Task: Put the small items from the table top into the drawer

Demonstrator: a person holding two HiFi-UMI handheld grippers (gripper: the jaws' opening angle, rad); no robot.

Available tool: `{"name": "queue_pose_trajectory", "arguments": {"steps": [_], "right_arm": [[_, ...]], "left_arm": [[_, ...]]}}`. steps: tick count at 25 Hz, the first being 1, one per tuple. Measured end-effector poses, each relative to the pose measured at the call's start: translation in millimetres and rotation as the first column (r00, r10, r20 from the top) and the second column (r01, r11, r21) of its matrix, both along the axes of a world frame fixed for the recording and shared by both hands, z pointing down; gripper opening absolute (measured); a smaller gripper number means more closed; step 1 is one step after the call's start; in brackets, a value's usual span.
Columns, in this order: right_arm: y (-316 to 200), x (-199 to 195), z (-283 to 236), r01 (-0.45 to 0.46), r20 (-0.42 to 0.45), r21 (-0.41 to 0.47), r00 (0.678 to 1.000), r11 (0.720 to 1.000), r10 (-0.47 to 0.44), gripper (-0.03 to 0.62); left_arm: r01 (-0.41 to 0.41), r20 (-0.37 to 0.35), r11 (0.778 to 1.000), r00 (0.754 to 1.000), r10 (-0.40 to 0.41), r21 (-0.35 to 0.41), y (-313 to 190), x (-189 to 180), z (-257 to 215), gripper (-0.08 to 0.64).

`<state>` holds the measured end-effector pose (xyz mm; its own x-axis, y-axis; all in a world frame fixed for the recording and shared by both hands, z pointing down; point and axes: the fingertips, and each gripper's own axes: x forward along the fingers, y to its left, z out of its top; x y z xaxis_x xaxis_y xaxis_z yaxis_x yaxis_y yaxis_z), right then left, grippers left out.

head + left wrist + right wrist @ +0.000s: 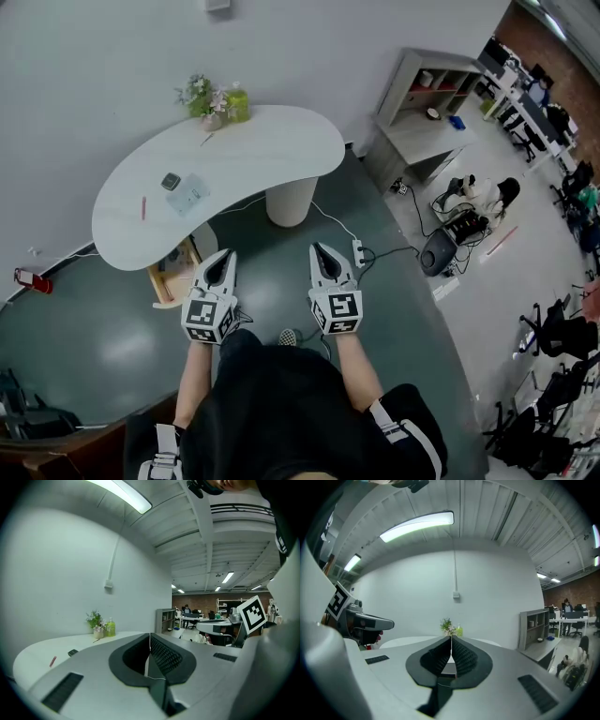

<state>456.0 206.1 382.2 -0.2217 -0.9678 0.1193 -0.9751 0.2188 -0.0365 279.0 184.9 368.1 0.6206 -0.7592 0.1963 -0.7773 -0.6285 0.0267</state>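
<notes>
On the white curved table [281, 141] lie a small dark item [170, 181], a pale flat item [193, 195], a red pen [143, 207] and a thin stick [207, 139]. A wooden drawer [172, 269] stands pulled out under the table's near edge. My left gripper [225, 255] is shut and empty in the air, just right of the drawer. My right gripper [317, 249] is shut and empty beside it, over the floor. In the left gripper view the jaws [150, 635] meet, with the pen [53, 661] and dark item [72, 652] far beyond. The right gripper's jaws [451, 640] are also closed together.
A flower pot [202, 97] and a green bottle [236, 103] stand at the table's far edge. The table's pedestal [289, 199] is ahead. A power strip [357, 251] with cables lies on the floor to the right. A grey shelf unit [427, 103] stands at the right wall.
</notes>
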Motion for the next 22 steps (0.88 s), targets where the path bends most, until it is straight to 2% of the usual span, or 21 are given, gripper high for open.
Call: {"name": "queue_pose_trajectory", "arguments": {"steps": [10, 17, 22], "right_arm": [[-48, 18, 22, 0.065, 0.029, -0.04, 0.998, 0.997, -0.064, 0.029], [-113, 14, 34, 0.066, 0.021, -0.059, 0.998, 0.996, -0.065, 0.029], [-164, 10, 34, 0.069, 0.01, -0.08, 0.998, 0.994, -0.068, 0.029]], "left_arm": [[0.045, 0.026, 0.998, 0.999, -0.044, -0.041, -41, 26, 16, 0.02], [0.019, 0.016, 0.997, 1.0, -0.018, -0.073, -110, 30, 33, 0.02], [0.008, 0.008, 0.998, 1.0, -0.008, -0.068, -163, 28, 28, 0.02]]}}
